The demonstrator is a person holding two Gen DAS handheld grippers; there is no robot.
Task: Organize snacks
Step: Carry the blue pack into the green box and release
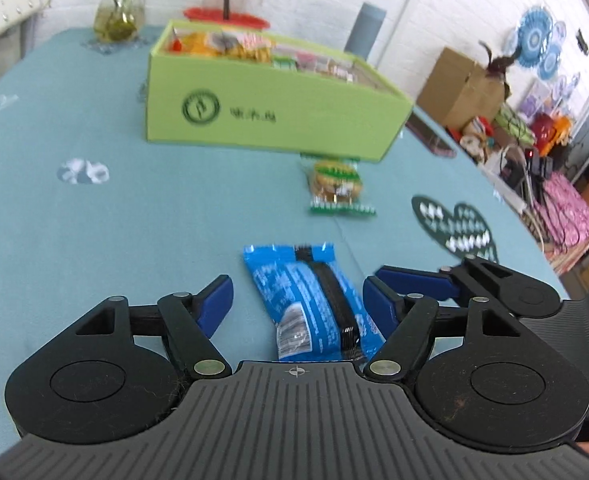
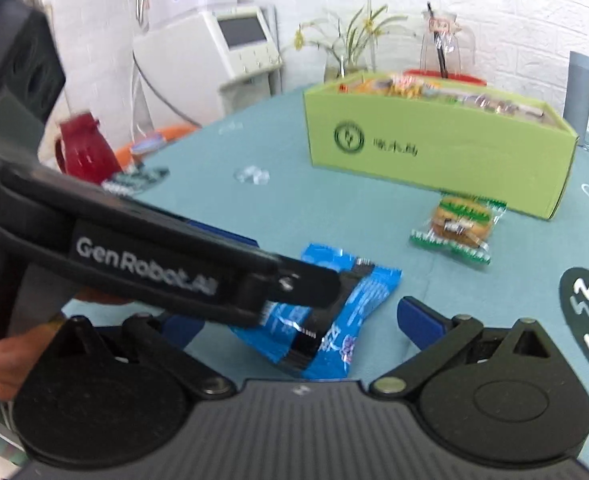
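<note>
Teal tablecloth [image 1: 74, 240] fills the left wrist view; the blue packet [image 1: 314, 304] lies flat between the left gripper [image 1: 298, 300]'s released pads, its long axis running away toward the green box [image 1: 270, 108]. Right wrist view: the packet [image 2: 358, 304] lies diagonally, and the right gripper [image 2: 298, 324] gapes, empty.

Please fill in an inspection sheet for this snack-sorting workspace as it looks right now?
Surface: teal tablecloth with printed motifs.
Job's things: green box holding assorted snacks; blue snack packet and green-edged biscuit packet loose on the cloth, the latter close to the box front.
Clutter: flower vase, red tray, grey cylinder behind the box.
Grippers: left gripper open, astride the blue packet; right gripper open beside it.
Cables: some on the crowded floor.
Surroundings: white brick wall, white appliance, cardboard box.
</note>
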